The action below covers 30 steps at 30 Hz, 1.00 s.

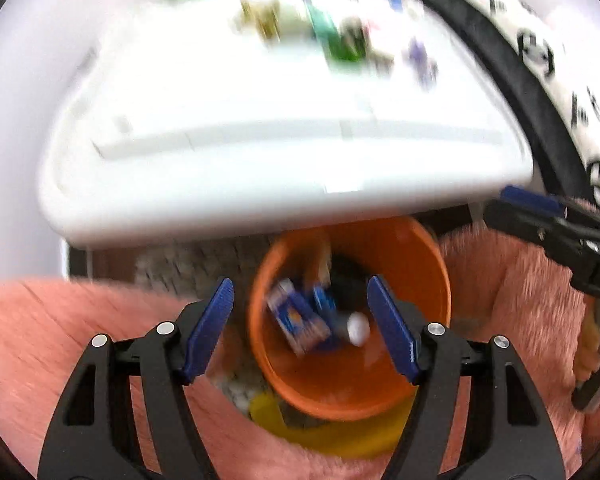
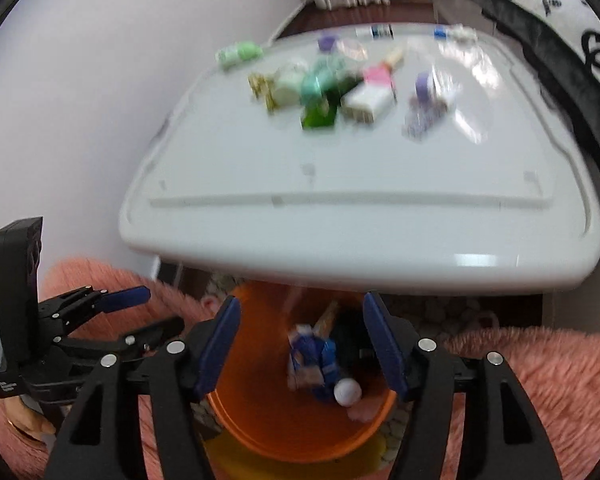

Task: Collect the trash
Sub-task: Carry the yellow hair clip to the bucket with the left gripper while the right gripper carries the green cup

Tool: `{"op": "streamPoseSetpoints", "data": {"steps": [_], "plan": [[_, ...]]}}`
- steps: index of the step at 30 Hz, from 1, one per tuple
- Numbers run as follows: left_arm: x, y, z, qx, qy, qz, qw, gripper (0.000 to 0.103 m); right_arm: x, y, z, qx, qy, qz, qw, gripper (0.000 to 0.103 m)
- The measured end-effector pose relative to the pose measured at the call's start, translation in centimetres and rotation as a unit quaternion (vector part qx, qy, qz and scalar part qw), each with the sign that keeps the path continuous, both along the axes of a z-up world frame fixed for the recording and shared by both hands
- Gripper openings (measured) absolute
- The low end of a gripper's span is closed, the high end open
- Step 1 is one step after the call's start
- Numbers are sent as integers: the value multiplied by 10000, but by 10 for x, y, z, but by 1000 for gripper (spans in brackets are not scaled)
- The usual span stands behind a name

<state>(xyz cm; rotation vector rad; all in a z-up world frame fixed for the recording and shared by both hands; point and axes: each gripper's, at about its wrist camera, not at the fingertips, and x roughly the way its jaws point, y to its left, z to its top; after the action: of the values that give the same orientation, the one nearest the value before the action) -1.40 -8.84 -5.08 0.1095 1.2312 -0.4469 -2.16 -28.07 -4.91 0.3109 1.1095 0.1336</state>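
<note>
Down at the bottom centre of both wrist views sits the orange bin (image 1: pixel 352 392), already holding a blue-and-white carton (image 1: pixel 296 320), a small white ball-like piece (image 1: pixel 358 328) and some darker scraps, so the drop step looks just finished. Your left gripper (image 1: pixel 300 328) and right gripper (image 2: pixel 300 344) both hang over the bin mouth with jaws spread apart and nothing between the pads. More trash remains on the white table (image 2: pixel 360 240) in the upper half of the frame: a green wrapper (image 2: pixel 320 116), a white box (image 2: pixel 368 102), a purple packet (image 2: pixel 422 114) and a mint-green roll (image 2: pixel 238 53), all blurred. Your next move, as I judge it, is to lift both hands clear of the table edge overhanging the bin, then reach up toward that cluster, each gripper taking a separate piece.
</note>
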Motion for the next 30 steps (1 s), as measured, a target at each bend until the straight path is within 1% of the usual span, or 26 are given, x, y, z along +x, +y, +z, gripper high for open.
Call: {"op": "streamPoseSetpoints", "data": {"steps": [1,2,3,5,7,9,11,12,13,15,17,19,22,23,25,26,27,28,30], "plan": [[5,1,8,-1,-191,84,9998,77,5,0,6,9,-127,0,9999,68],[10,3,14,11,-383,180,9991,80,11,-1,15,-17,-290,-27,9996,70],[15,6,22,59,-613,317,9976,81,15,-1,21,-37,-392,-57,9992,71],[31,7,35,191,-930,530,9941,81,30,-2,39,-12,-666,-87,9977,71],[44,8,43,189,-1139,715,9907,81,46,0,51,-43,-899,-79,9959,71],[61,8,47,199,-1329,923,9866,81,62,4,57,-148,-1040,-15,9945,71],[78,12,51,141,-1503,1108,9823,81,86,8,54,-323,-1070,7,9937,71],[89,14,54,112,-1667,1204,9786,81,95,9,49,-357,-1045,39,9939,71],[97,18,56,155,-1822,1309,9744,81,109,12,41,-415,-955,70,9945,70],[114,22,55,252,-1981,1537,9677,81,135,15,20,-495,-682,32,9964,68],[121,30,51,259,-1937,1669,9664,81,151,17,3,-561,-447,-43,9974,64],[123,38,41,147,-1841,1682,9683,81,167,20,-14,-627,-263,-74,9977,62],[123,48,27,250,-1706,1721,9699,81,188,30,-36,-1023,-30,-22,9947,58],[123,50,24,232,-1604,1737,9714,81,192,31,-39,-1074,19,-21,9942,58],[123,56,22,70,-1449,1724,9743,81,204,34,-52,-1312,166,-45,9912,57],[123,58,20,18,-1407,1724,9749,81,209,35,-58,-1471,232,-95,9888,55],[123,59,19,-27,-1354,1711,9759,81,213,35,-63,-1536,313,-118,9876,50],[124,59,18,-40,-1311,1690,9769,81,215,34,-67,-1560,292,-159,9872,50],[125,59,16,-49,-1269,1694,9773,81,216,34,-67,-1550,272,-170,9874,43]]}}
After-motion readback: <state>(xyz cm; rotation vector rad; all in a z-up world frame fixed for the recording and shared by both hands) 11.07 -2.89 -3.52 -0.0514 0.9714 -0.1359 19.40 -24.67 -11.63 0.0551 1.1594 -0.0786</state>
